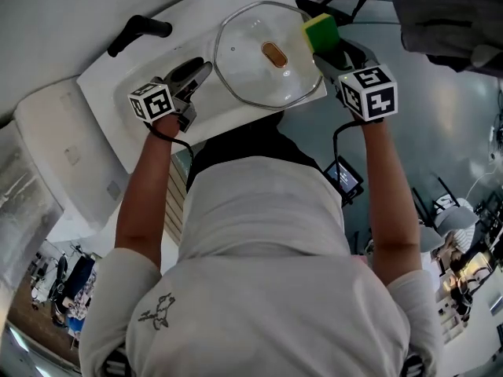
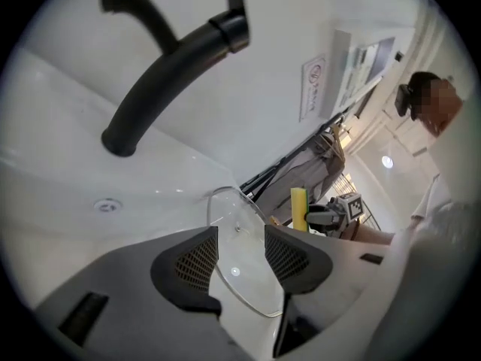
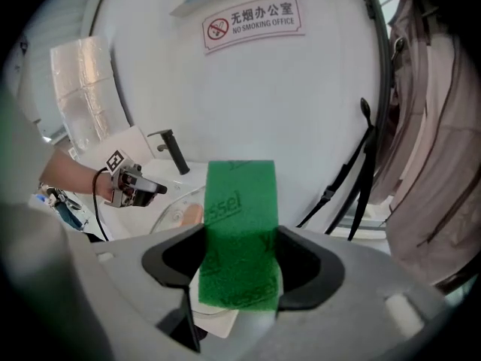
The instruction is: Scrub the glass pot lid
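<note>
The glass pot lid (image 1: 263,69) lies in the white sink (image 1: 118,93), its tan knob (image 1: 274,53) facing up. My left gripper (image 1: 200,71) sits at the lid's left rim. In the left gripper view its jaws stand open (image 2: 240,232) on either side of the lid's edge (image 2: 240,277), and the pads do not touch it. My right gripper (image 1: 326,52) hovers over the lid's right edge, shut on a green and yellow sponge (image 1: 321,31). The sponge's green face (image 3: 239,232) fills the gap in the right gripper (image 3: 241,237), and the lid (image 3: 176,209) shows beyond it.
A black faucet (image 1: 140,31) arches over the sink's far left corner. A white board (image 1: 63,155) lies left of the sink. A white wall with a sign (image 3: 252,19) stands behind the sink. Dark straps and hanging cloth (image 3: 436,126) are on the right.
</note>
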A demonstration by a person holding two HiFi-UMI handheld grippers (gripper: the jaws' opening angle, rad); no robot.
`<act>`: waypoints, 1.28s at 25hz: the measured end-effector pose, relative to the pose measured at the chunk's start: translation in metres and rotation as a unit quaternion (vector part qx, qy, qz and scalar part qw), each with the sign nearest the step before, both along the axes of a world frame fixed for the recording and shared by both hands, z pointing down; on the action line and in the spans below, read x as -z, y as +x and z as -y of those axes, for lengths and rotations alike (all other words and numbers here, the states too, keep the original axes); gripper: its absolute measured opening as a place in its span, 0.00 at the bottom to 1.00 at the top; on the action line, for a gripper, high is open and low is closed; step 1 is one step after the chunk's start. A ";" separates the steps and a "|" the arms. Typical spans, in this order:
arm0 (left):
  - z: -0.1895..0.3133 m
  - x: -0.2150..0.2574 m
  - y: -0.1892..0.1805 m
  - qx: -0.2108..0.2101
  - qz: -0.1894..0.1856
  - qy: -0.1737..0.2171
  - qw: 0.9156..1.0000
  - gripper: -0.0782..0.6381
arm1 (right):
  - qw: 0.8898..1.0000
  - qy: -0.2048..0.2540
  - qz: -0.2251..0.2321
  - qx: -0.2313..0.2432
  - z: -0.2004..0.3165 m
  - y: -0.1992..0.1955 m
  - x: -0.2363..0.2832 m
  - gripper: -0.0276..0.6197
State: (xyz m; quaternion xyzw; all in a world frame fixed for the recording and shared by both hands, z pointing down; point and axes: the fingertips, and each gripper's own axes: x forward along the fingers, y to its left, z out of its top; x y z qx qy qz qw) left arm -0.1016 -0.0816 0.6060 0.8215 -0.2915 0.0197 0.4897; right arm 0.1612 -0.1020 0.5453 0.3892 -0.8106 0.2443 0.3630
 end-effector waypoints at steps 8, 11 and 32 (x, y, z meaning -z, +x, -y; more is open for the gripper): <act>-0.018 0.104 0.024 -0.014 0.060 0.138 0.988 0.37 | 0.994 0.088 0.053 0.023 -0.032 -0.015 0.064 0.49; -0.028 0.152 0.039 -0.027 0.075 0.195 0.977 0.37 | 0.990 0.124 0.065 0.034 -0.046 -0.019 0.095 0.49; -0.079 0.396 0.099 0.018 0.124 0.384 0.915 0.17 | 0.945 0.291 0.139 0.053 -0.119 -0.004 0.290 0.49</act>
